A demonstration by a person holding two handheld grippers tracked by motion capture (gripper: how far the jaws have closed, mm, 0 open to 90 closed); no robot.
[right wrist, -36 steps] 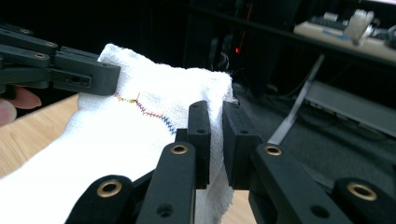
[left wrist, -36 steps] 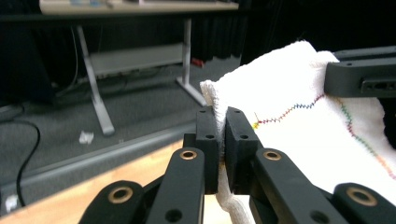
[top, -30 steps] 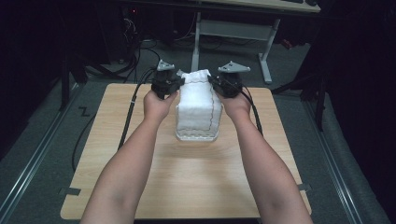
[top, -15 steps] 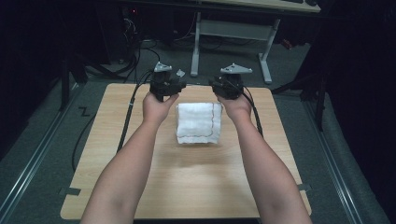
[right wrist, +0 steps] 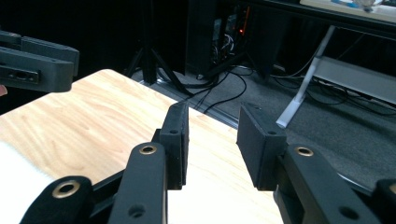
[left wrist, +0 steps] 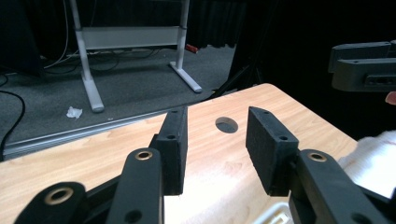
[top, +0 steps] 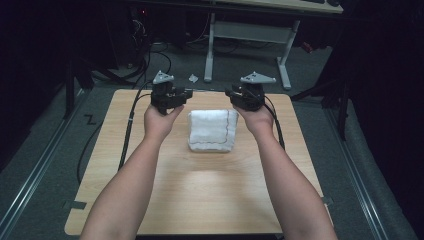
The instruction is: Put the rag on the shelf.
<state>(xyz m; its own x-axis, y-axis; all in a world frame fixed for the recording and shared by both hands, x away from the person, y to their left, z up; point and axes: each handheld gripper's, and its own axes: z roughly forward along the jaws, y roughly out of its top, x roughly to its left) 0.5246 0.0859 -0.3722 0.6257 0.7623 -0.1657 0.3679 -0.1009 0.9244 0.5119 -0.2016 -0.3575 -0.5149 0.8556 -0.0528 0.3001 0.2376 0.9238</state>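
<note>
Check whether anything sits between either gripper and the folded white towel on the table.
Nothing visible does. The towel lies flat on the table between the two hands. The left gripper and right gripper hover open at its far corners, with bare wood showing between the jaws in both gripper views.

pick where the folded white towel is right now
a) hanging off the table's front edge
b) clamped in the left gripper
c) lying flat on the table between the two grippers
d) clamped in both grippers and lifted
c: the folded white towel lies flat on the table, between the left gripper and the right gripper, whose jaws stand apart with nothing in them.
</note>
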